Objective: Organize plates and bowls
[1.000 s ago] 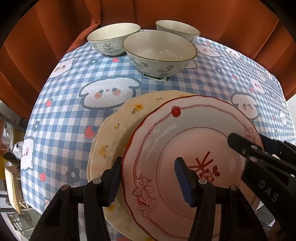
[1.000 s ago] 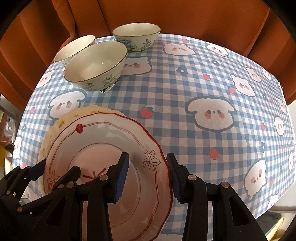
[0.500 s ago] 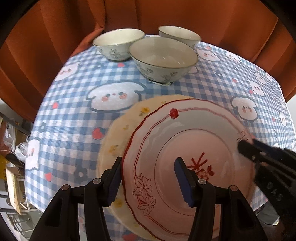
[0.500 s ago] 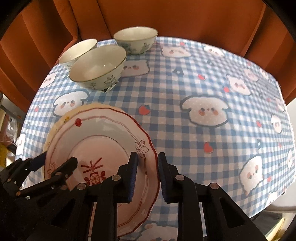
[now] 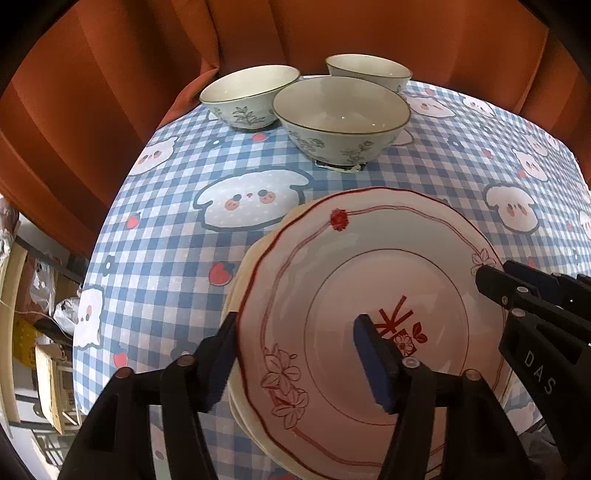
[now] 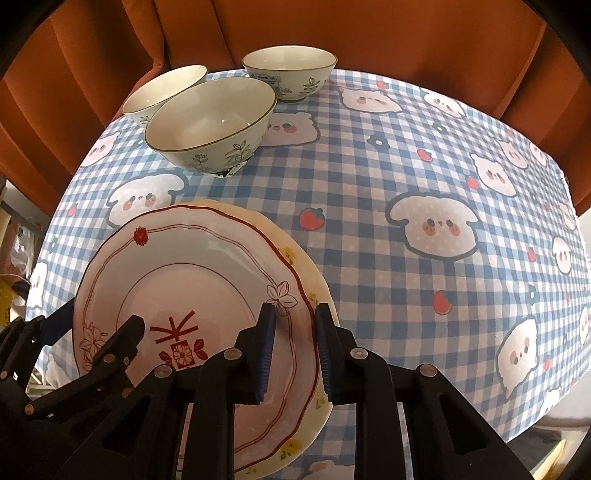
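A white plate with red rim and red flowers (image 5: 369, 280) (image 6: 199, 280) lies on a cream plate (image 5: 251, 266) (image 6: 314, 280) at the table's near edge. My left gripper (image 5: 295, 354) is open, its fingers straddling the red plate's left rim. My right gripper (image 6: 293, 354) is narrowed around the right rims of both plates; whether the pads press on them I cannot tell. Three white bowls with leaf prints (image 5: 341, 118) (image 5: 251, 96) (image 5: 369, 70) stand at the far left of the table, also seen in the right wrist view (image 6: 210, 123).
A blue checked tablecloth with puppy prints (image 6: 424, 184) covers the table. An orange curtain (image 5: 332, 29) hangs close behind it. Clutter and a shelf (image 5: 33, 295) show past the left edge.
The red-rimmed plate has slid left over the cream plate, now nearly covering it. My right gripper's jaws closed in from wide open to a narrow gap around the plate rims.
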Demonstrator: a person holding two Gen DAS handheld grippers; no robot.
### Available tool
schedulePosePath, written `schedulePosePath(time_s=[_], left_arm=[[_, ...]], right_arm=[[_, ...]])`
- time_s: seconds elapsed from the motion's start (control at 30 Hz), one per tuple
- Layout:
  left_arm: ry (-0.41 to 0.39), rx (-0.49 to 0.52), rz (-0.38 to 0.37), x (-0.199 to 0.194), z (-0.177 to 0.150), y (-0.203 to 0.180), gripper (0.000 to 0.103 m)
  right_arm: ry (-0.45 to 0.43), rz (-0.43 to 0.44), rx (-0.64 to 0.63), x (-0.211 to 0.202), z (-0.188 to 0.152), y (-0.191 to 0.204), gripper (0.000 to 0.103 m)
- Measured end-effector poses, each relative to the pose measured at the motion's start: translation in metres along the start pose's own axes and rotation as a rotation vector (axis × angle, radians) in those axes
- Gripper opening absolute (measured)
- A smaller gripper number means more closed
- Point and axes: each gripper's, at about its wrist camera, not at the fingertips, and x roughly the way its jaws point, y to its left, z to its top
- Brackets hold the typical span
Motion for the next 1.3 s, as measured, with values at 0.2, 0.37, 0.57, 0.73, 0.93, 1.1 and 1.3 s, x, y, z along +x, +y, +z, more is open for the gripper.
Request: schedulePosePath(time_s=[0.2, 0.37, 0.57, 0.73, 0.93, 1.1, 1.3], left_arm=[[0.002, 0.002, -0.034, 0.003, 0.002, -0.002, 0.083], [0.021, -0.012, -0.083, 0.004, 0.006, 0.002, 0.086], [-0.007, -0.021, -0.103, -0.003, 0.021, 0.009, 0.087], [-0.058, -0.035, -0.117, -0.008, 0.046, 0.016, 0.088], [-0.107, -0.06, -0.102, -0.005, 0.08, 0.022, 0.087], [-0.129, -0.07, -0.068, 0.004, 0.109, 0.026, 0.087], [-0.108, -0.099, -0.106, 0.031, 0.141, 0.033, 0.079]], right_arm=[[-0.014, -0.002, 0.001, 0.0, -0.002, 0.0, 0.025], [-0.011, 0.012, -0.01, -0.004, -0.002, 0.001, 0.037], [-0.062, 0.006, -0.006, -0.015, 0.008, 0.004, 0.071], [-0.092, 0.028, 0.008, -0.019, 0.032, 0.008, 0.071], [-0.135, 0.043, -0.008, -0.021, 0.066, 0.011, 0.071], [-0.156, 0.071, 0.0, -0.012, 0.097, 0.009, 0.071], [-0.171, 0.089, 0.024, 0.008, 0.132, 0.008, 0.072]])
